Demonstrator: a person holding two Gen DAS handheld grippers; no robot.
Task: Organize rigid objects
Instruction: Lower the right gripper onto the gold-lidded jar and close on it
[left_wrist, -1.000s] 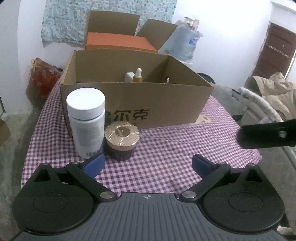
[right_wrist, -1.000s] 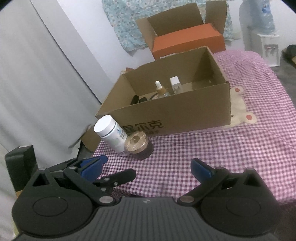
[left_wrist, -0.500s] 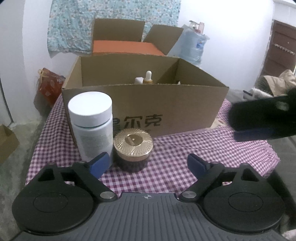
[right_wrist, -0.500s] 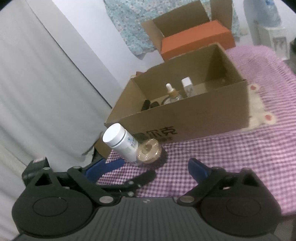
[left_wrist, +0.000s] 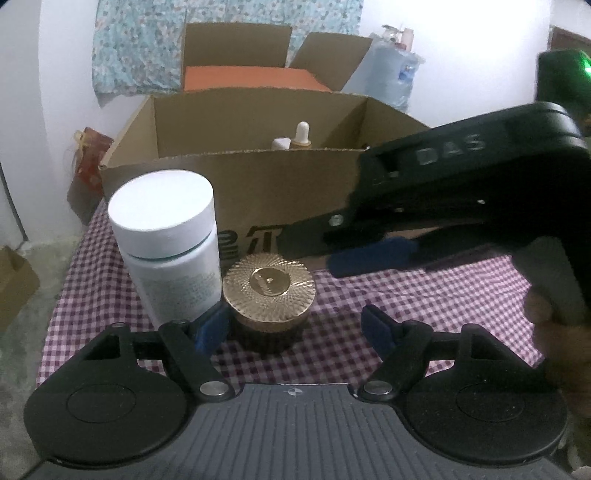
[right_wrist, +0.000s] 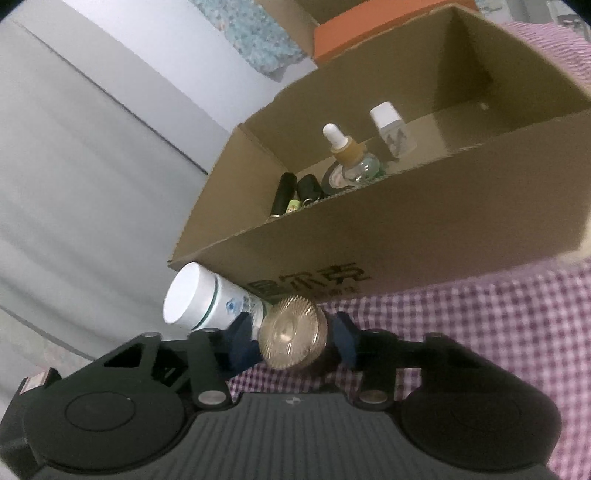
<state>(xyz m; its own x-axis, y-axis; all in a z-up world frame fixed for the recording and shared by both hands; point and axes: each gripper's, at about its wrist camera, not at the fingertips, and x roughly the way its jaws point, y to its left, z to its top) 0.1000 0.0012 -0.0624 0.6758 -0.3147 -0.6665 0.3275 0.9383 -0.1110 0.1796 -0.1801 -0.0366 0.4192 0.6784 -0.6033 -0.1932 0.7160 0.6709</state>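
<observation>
Cardboard box (left_wrist: 280, 192) is sitting at the far side of the checked cloth (left_wrist: 424, 295). White bottle (left_wrist: 166, 243) is standing just near of it, touching the gold-lidded jar (left_wrist: 269, 291). Right gripper (right_wrist: 291, 339) has just been closing, pads flanking the jar; contact unclear. Left gripper (left_wrist: 295, 328), jaws narrowing but spread, is bracketing the jar.

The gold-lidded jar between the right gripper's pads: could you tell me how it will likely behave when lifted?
The gold-lidded jar looks rigid, so the right gripper, whose jaws have just been closing, should hold it without crushing. Its round, ridged lid might let it twist. It stands close beside the white bottle, which could tip if nudged.
</observation>
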